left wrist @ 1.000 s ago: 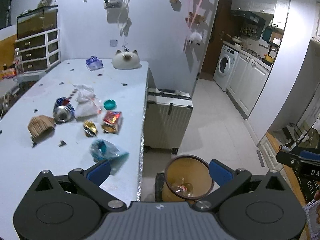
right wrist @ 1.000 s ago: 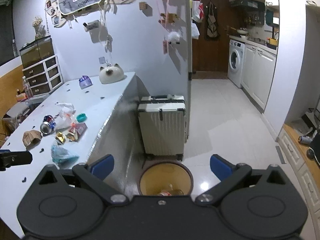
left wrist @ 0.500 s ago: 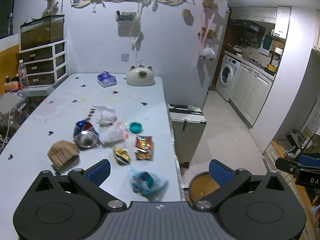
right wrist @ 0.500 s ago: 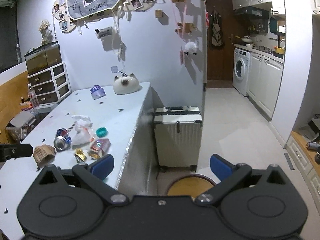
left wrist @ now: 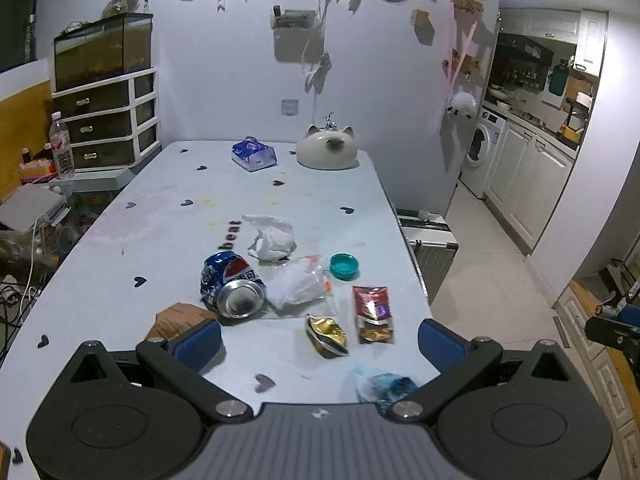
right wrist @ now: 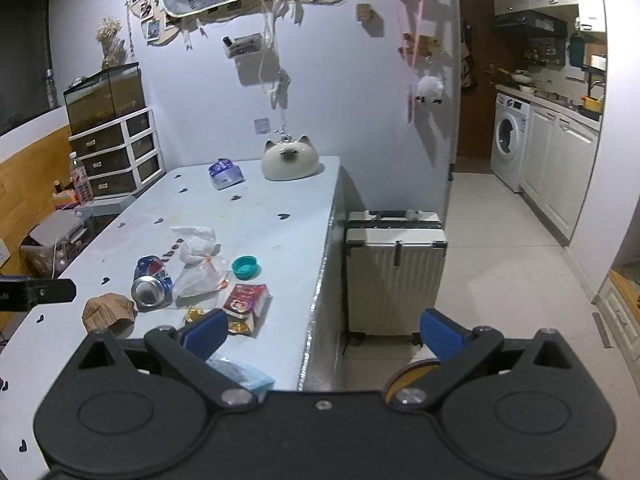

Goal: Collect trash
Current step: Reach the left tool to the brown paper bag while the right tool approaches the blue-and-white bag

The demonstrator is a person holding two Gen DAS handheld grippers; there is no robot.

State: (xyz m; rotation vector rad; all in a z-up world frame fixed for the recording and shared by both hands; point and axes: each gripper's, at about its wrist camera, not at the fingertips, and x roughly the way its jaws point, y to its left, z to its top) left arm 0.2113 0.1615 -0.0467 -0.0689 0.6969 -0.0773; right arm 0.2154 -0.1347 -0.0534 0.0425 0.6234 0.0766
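Note:
Trash lies on the pale table: a crushed Pepsi can, a white crumpled bag, a clear plastic bag, a teal lid, a red snack packet, a gold foil wrapper, brown crumpled paper and a blue wrapper at the near edge. My left gripper is open and empty above the near trash. My right gripper is open and empty over the table's right edge. The rim of a tan bin shows on the floor below it.
A cat-shaped white ceramic and a blue tissue pack stand at the table's far end. A white suitcase stands on the floor beside the table. Drawers are at the far left, a kitchen at the right.
Both grippers have swung left and up, from over the bin on the floor toward the table. The trash now sits central in the left view; the bin has dropped nearly out of sight.

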